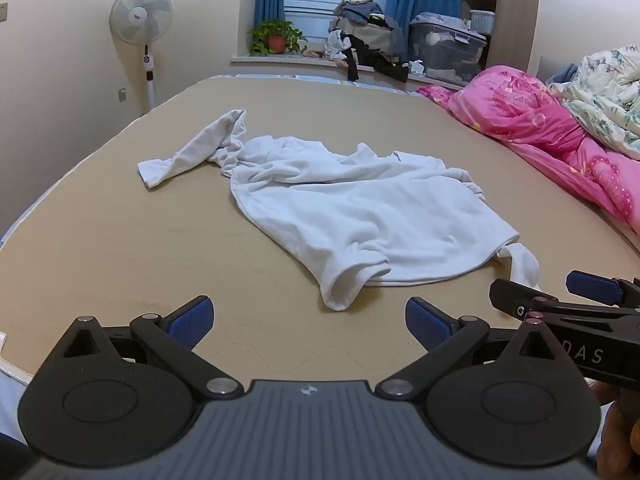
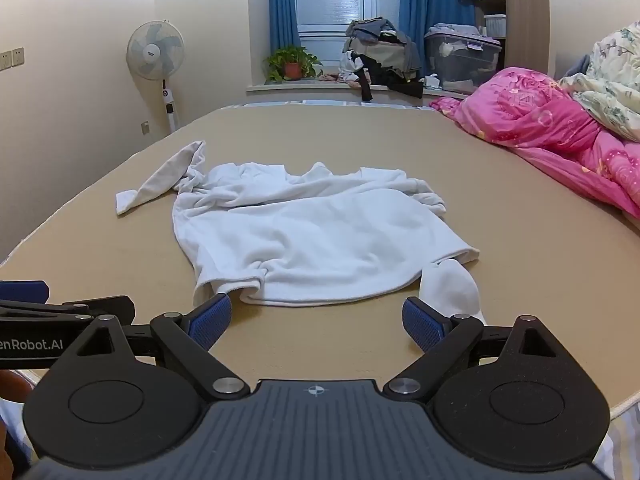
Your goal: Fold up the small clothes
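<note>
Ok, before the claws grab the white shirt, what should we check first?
1. Left claw open and empty: ok.
2. Right claw open and empty: ok.
3. Crumpled white long-sleeved cotton shirt lies flat: not ok, bunched, one sleeve twisted.
4. Shirt's near hem within view of both claws: ok.
5. Nothing lying on the shirt: ok.
6. Pink flowered quilt apart from the shirt: ok.

Bare tan bed (image 1: pixel 120 248) lies open from 6 to 10 o'clock around the crumpled white shirt (image 1: pixel 352 216), while a pink quilt (image 1: pixel 552 136) walls off 2 o'clock and the right gripper (image 1: pixel 560 292) crowds the left gripper (image 1: pixel 308 320) at 3.
</note>
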### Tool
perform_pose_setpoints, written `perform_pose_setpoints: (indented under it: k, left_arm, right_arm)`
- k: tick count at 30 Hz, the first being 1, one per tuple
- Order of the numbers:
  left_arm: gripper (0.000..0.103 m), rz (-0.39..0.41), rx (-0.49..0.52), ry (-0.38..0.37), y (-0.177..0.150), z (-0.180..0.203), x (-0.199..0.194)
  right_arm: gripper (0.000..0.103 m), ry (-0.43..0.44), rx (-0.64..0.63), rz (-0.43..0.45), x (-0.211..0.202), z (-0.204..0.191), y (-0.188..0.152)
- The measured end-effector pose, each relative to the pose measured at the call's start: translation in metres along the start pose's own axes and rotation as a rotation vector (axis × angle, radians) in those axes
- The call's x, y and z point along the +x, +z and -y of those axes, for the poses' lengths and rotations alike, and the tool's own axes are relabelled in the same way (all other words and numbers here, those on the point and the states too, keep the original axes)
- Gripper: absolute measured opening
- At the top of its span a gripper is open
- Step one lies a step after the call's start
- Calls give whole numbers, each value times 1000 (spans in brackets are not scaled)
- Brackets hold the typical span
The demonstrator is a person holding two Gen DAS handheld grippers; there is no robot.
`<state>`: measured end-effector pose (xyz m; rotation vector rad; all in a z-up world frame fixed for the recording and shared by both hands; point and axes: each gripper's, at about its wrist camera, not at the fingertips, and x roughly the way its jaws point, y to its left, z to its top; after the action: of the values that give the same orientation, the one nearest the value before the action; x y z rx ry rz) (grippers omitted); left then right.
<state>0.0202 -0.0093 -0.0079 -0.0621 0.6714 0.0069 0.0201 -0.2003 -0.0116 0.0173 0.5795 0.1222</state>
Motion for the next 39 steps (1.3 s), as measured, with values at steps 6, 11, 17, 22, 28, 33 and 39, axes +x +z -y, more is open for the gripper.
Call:
perform_pose_setpoints:
  k: [6,11,17,22,28,33,39]
  left_arm:
    - [102,0,0,1,-1,1,1]
    - [102,0,0,1,-2,2,1]
    - [102,-1,0,0,-3,2,3]
    - [102,0,0,1,-2,1,2]
    - [102,0,0,0,-2,1,3]
    - [102,1,0,1,-2,1,2]
    - [95,7,-5,4,-2,-1,3]
  right_arm:
    - [93,-5,-3,1,1,-2,1]
    - [93,-2,0,-2,-4,1,0]
    - [93,-3,-1,-2,0,-1,2]
    - [93,-3,-1,-2,0,-1,1]
    - [93,-3,-2,-2,-1,-1,1]
    - [92,-2,-1,-3,1,0,0]
    - [83,-2,14,2,-1,2,5]
